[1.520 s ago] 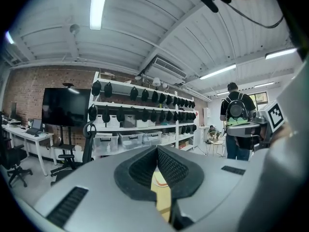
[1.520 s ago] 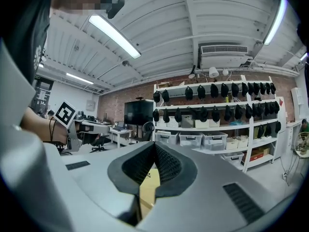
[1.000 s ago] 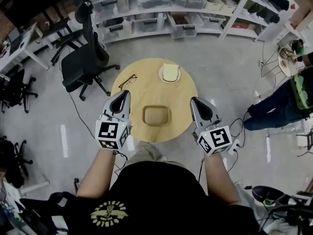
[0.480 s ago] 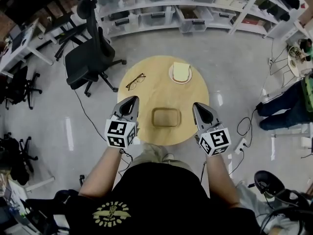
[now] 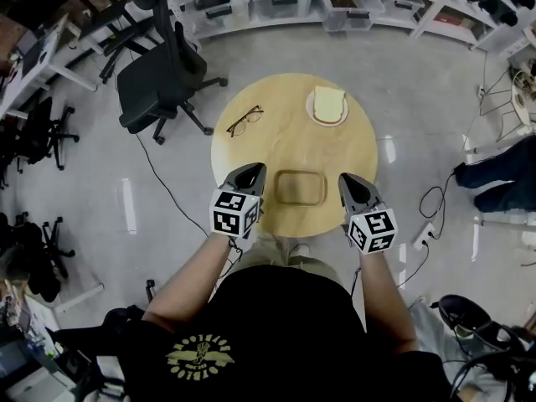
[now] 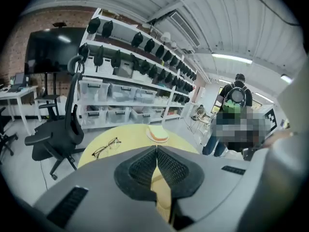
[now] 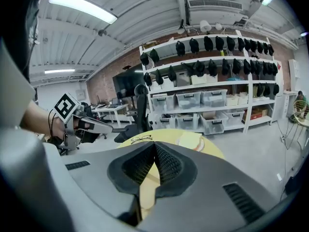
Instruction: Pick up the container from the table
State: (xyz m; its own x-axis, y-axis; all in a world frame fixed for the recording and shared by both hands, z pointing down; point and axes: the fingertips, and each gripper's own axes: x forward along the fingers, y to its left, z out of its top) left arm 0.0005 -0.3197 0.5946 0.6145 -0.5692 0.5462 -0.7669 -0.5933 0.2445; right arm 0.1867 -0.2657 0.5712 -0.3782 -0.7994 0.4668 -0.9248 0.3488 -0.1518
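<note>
Head view: the container [image 5: 300,188] sits on the bench [image 5: 285,132], between our left claw [image 5: 253,172] and right claw [image 5: 348,180], touching neither. Left gripper view: jaws pressed together, empty. Right gripper view: likewise closed on nothing. Nothing's lifted yet, so we've the whole grasp left

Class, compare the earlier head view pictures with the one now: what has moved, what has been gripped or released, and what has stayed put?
The left gripper and the right gripper have both sunk toward the table and now flank the container, one on each side, jaws shut, with nothing gripped. The container, the glasses and the plate lie where they were.
</note>
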